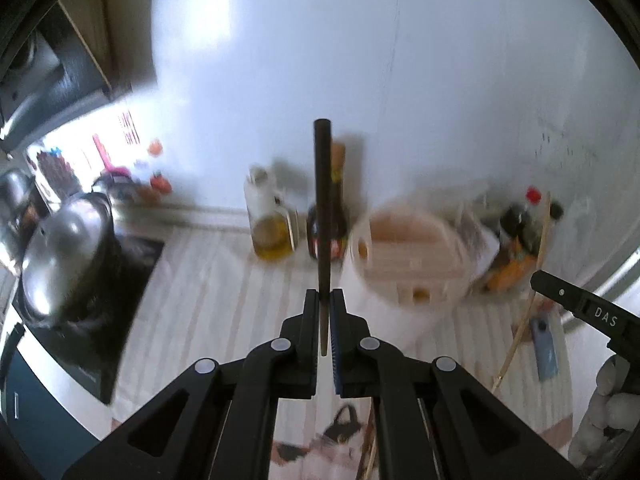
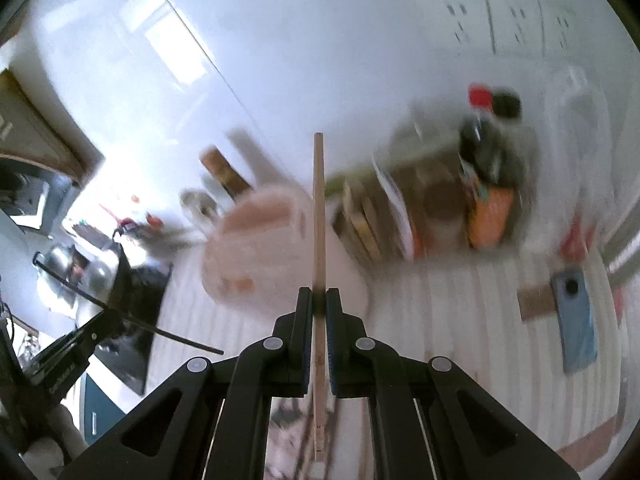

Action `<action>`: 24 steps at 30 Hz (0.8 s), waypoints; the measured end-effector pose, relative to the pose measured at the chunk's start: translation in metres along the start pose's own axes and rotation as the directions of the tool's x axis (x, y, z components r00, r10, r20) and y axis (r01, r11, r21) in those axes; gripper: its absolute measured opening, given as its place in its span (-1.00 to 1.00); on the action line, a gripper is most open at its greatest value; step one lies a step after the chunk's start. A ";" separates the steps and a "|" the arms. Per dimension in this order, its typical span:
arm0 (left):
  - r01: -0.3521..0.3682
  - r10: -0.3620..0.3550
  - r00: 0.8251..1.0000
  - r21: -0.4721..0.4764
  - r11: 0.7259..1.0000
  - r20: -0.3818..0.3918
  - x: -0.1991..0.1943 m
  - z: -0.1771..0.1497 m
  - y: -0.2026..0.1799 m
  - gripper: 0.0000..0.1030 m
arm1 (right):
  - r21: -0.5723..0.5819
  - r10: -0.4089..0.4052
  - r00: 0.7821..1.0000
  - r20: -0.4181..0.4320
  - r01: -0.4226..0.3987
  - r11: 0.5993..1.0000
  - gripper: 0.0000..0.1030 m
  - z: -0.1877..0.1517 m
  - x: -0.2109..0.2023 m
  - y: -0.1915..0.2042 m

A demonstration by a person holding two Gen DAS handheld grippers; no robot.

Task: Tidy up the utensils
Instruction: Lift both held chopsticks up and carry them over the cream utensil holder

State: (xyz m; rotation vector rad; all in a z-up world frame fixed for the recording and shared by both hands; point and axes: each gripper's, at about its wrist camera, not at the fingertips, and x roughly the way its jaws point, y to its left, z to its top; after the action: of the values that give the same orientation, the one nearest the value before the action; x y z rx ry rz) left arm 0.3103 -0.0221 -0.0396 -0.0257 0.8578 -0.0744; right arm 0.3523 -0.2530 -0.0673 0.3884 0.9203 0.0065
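My left gripper (image 1: 324, 300) is shut on a dark chopstick (image 1: 322, 200) that stands upright between the pads. Behind it sits a blurred white utensil holder (image 1: 412, 256) with pale compartments. At the right edge of the left wrist view the right gripper (image 1: 576, 304) carries a light wooden chopstick (image 1: 538, 264). In the right wrist view, my right gripper (image 2: 319, 300) is shut on that light chopstick (image 2: 319, 208), also upright. The holder (image 2: 256, 248) lies just behind and to the left of it. The left gripper (image 2: 100, 326) with the dark chopstick (image 2: 168, 334) shows at lower left.
An oil jug (image 1: 272, 220) and a dark sauce bottle (image 1: 338, 220) stand by the wall. A lidded steel pot (image 1: 68, 248) sits on the black hob at left. Red-capped bottles (image 2: 488, 140) and a rack crowd the right. A blue flat object (image 2: 576, 320) lies on the striped cloth.
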 end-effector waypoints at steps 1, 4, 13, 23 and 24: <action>0.002 -0.002 1.000 0.000 1.000 0.011 -0.001 0.009 -0.001 -0.95 | -0.005 0.000 1.000 0.015 0.000 1.000 -0.88 0.007 0.000 0.003; 0.000 0.000 0.998 0.002 1.000 0.056 -0.007 0.035 -0.004 -0.95 | -0.028 -0.030 0.997 0.074 0.032 0.999 -0.88 0.032 -0.003 0.020; 0.054 -0.054 0.993 0.001 0.999 0.103 -0.001 0.097 -0.019 -0.95 | -0.038 -0.015 0.975 0.220 0.023 0.999 -0.88 0.094 0.000 0.046; 0.123 -0.123 0.992 0.012 0.992 -0.002 0.069 0.119 -0.036 -0.95 | -0.053 -0.015 0.937 0.349 0.036 0.998 -0.88 0.130 0.030 0.052; 0.128 -0.128 0.992 0.010 0.992 -0.011 0.075 0.119 -0.036 -0.95 | -0.050 -0.016 0.936 0.351 0.036 0.998 -0.88 0.131 0.036 0.051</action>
State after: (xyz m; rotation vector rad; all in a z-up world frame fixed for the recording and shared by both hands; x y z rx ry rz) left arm 0.4467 -0.0647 -0.0164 -0.0702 0.8660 -0.1997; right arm 0.4845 -0.2423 -0.0076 0.3129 0.5705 -0.0600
